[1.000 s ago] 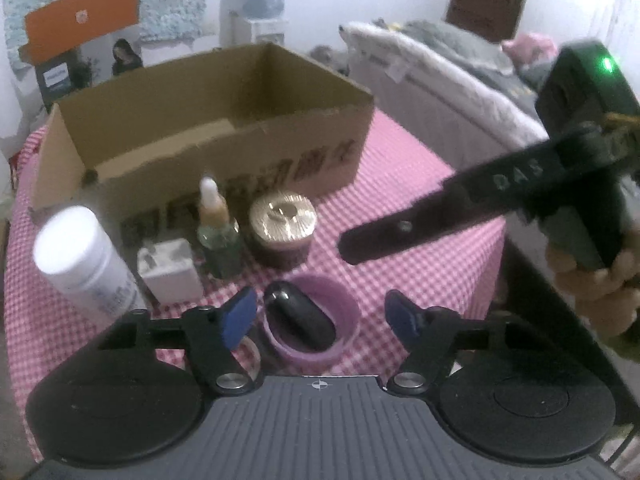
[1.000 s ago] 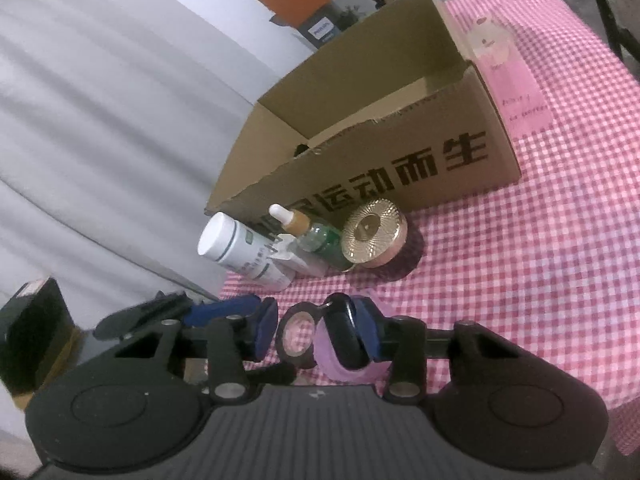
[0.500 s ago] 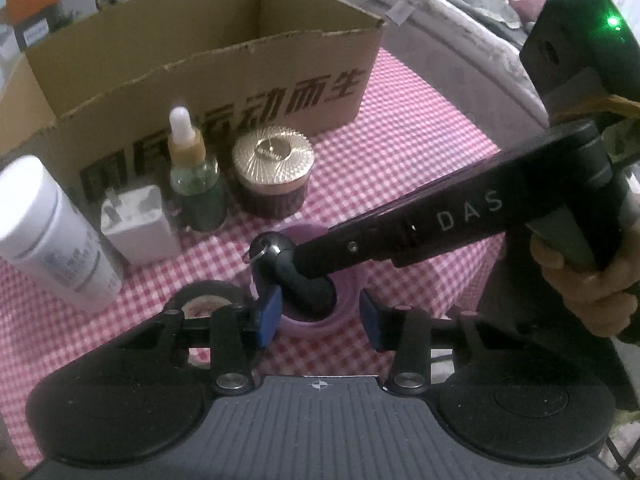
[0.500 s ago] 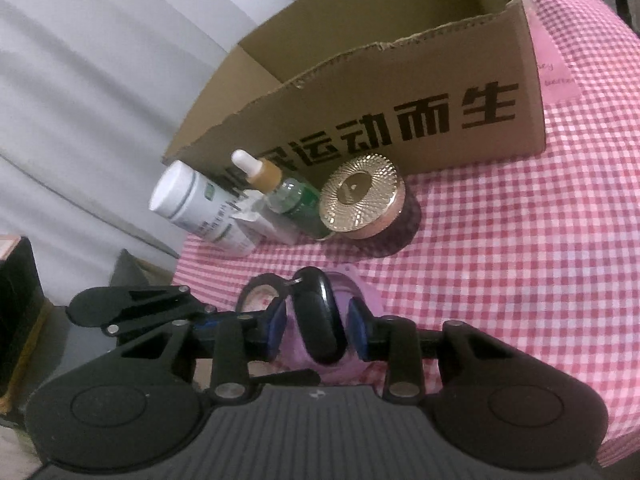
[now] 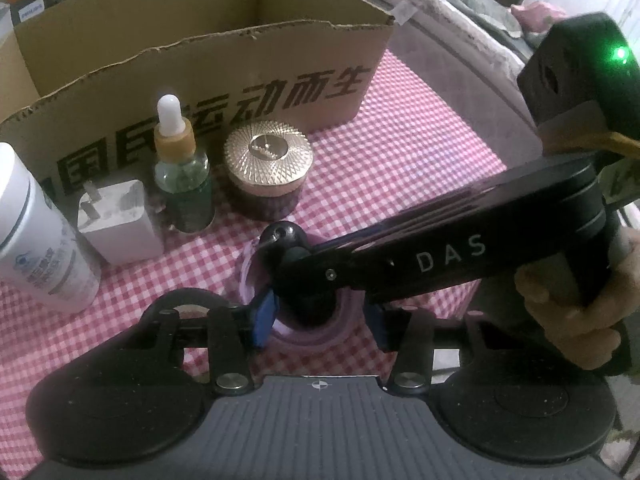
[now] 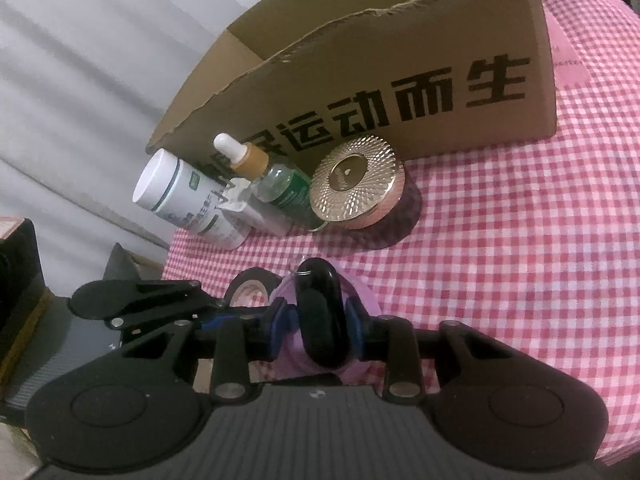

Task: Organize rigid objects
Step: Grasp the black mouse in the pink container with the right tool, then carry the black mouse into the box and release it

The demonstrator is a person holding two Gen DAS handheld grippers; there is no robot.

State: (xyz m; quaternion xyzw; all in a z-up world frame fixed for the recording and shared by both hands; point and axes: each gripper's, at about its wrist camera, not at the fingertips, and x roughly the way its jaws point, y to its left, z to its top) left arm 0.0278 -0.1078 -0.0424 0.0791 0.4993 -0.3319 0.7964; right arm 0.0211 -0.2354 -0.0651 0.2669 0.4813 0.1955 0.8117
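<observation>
The right gripper [image 6: 320, 326] is closed on a black oval key fob [image 6: 321, 312], its blue pads [image 6: 280, 322] pressed against the fob's two sides; the fob stands on end inside a purple ring [image 6: 362, 292] that rests on the pink checked tablecloth [image 6: 520, 260], with a small wire loop at its top; in the left wrist view the same right gripper [image 5: 304, 280] reaches in from the right, held by a hand [image 5: 576, 320], and the fob [image 5: 282, 236] shows at its tip above the purple ring [image 5: 304, 334]; the left gripper [image 5: 320, 322] sits with its blue pads [image 5: 264, 318] either side of the purple ring, close to its outer wall, though whether they press on it cannot be told; a black tape roll [image 6: 250, 290] lies just beside the ring on the left; behind stand a white bottle [image 5: 36, 240], a white charger plug [image 5: 118, 220], a green dropper bottle [image 5: 184, 184] and a jar with a gold lid [image 5: 268, 168], all in a row against the front wall of an open cardboard box [image 5: 240, 80] with black printed characters.
</observation>
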